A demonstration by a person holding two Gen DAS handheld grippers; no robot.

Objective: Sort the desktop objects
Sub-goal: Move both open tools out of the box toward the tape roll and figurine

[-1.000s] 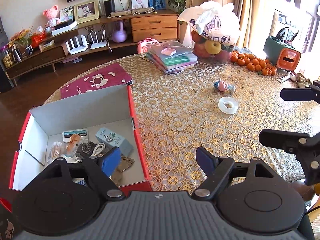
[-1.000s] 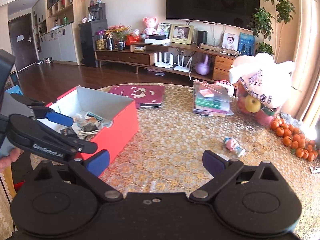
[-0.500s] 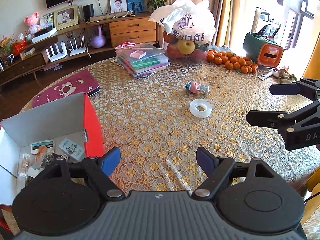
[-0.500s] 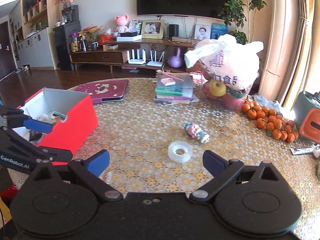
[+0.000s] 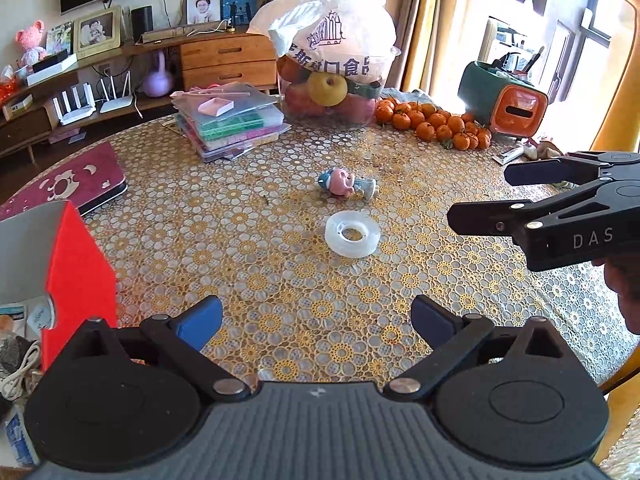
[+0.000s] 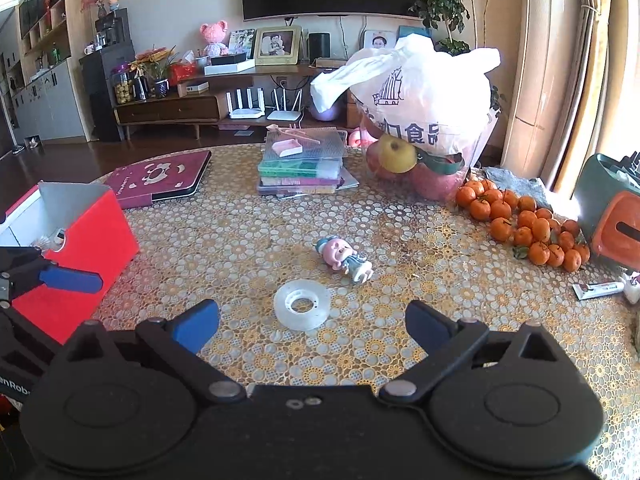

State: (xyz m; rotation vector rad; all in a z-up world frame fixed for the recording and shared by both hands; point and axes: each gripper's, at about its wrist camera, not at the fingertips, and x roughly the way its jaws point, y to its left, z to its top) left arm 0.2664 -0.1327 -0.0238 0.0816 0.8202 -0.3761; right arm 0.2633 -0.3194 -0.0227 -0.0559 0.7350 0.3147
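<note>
Looking along the left gripper (image 5: 316, 314), its blue pads are seen spread wide and empty above the table (image 5: 256, 256); the tape roll (image 5: 352, 234) lies flat ahead, a small figurine (image 5: 347, 183) just beyond, the red box (image 5: 80, 276) at the left. From the right wrist, the right gripper (image 6: 312, 322) is likewise held wide and empty — the tape roll (image 6: 302, 305) sits just ahead between its pads. A slip is judged likely, since so low and smooth a ring offers little edge to pinch.

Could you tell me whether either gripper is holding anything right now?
Nothing: left gripper and right gripper are open, empty; clear tape roll lies untouched.
</note>
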